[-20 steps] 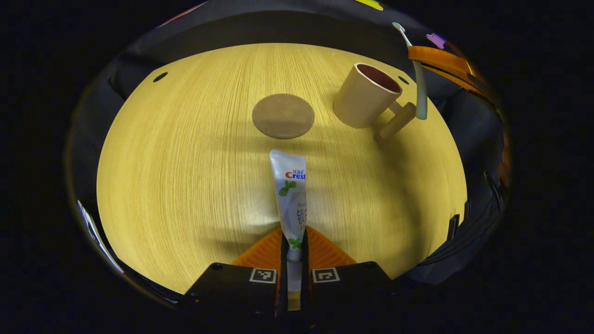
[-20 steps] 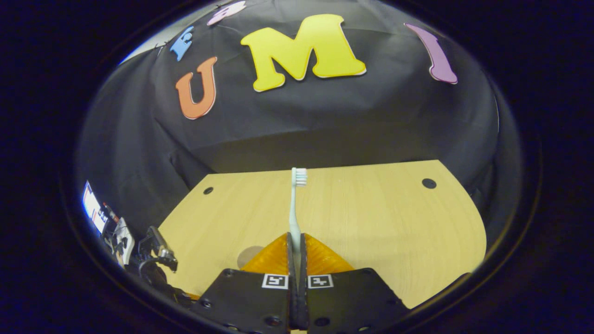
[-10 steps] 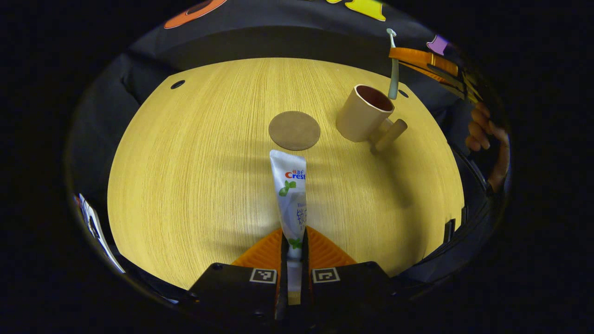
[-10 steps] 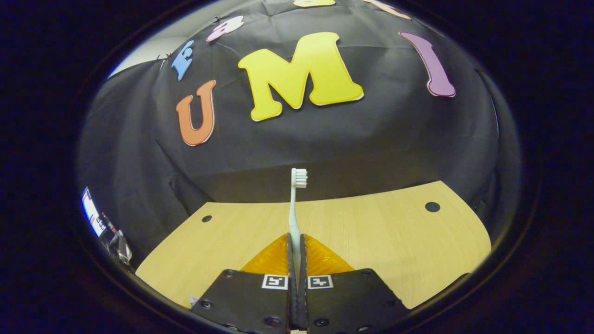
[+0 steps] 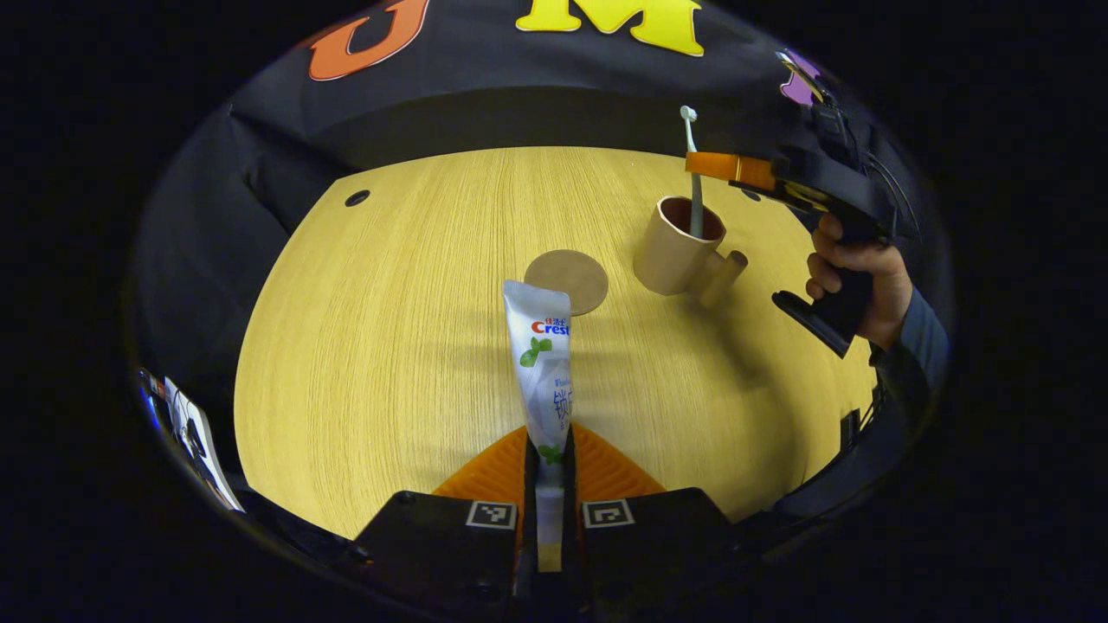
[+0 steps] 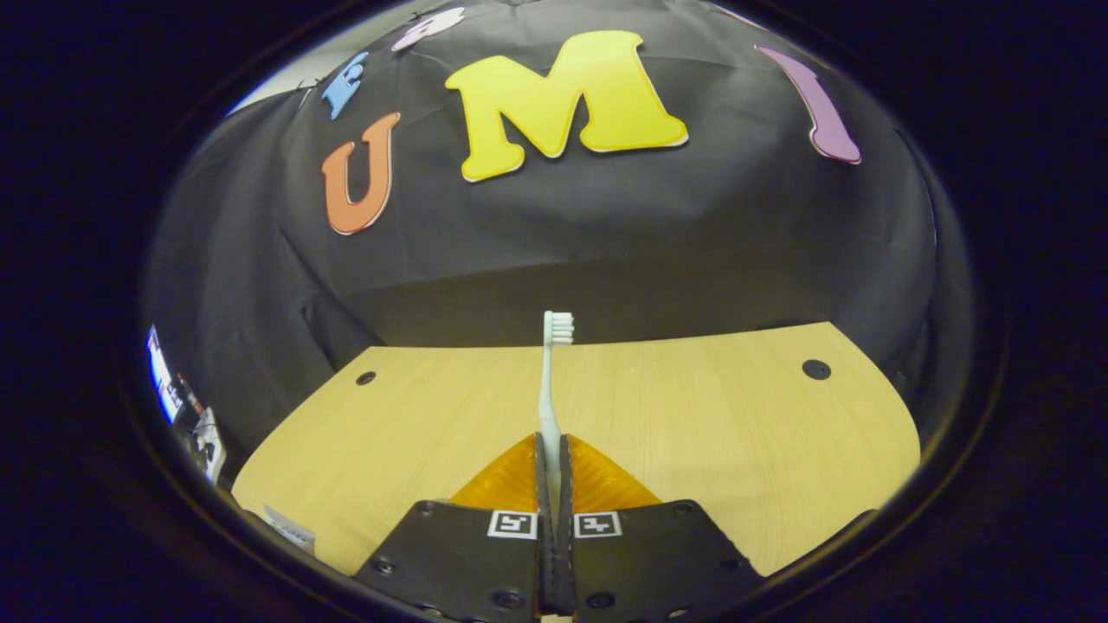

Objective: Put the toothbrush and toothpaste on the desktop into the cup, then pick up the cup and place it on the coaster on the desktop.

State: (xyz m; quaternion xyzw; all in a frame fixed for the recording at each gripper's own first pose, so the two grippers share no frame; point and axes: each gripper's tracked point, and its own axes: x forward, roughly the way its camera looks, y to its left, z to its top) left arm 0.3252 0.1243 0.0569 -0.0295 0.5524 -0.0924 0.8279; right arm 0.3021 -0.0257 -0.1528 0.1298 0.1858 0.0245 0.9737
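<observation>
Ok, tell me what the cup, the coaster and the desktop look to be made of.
Cup: matte beige, likely plastic or wheat-straw composite, with a wood-look handle.
Coaster: flat brown disc with a dull surface, perhaps cork or felt; hard to tell.
Desktop: pale wood-grain, fine straight lines, probably laminate.

My left gripper [image 5: 547, 450] has a black housing bearing two square black-and-white markers; the right gripper [image 6: 551, 454] adds round screws along its lower edge. At three o'clock in the left gripper view, a hand [image 5: 853, 285] in a blue-grey sleeve [image 5: 919, 333], black cables above
</observation>
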